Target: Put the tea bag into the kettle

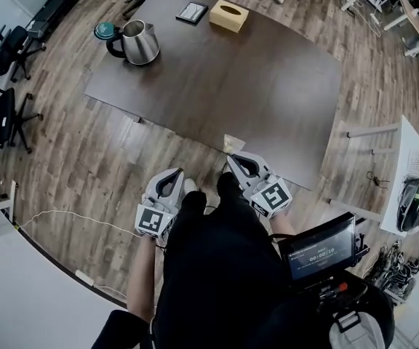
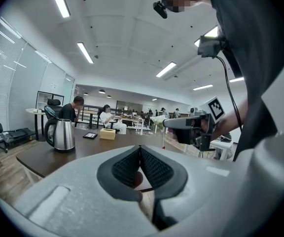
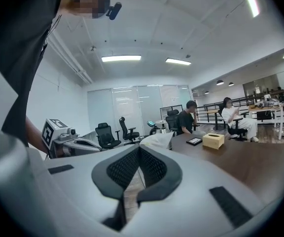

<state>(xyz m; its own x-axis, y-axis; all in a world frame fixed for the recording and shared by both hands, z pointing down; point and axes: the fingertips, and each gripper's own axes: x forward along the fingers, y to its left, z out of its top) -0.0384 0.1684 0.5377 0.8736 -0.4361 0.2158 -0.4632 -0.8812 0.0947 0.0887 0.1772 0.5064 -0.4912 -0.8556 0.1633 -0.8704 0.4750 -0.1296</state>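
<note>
A steel kettle with a black handle stands open at the far left of the dark table, and its teal lid lies beside it. My right gripper is shut on a pale tea bag, which it holds just past the table's near edge. In the right gripper view the tea bag sticks out beyond the closed pads. My left gripper hovers over the floor beside it, shut and with nothing in it. The left gripper view shows the kettle far off to the left.
A tan tissue box and a black tablet lie at the table's far edge. Office chairs stand on the wooden floor to the left. People sit at the far side of the table.
</note>
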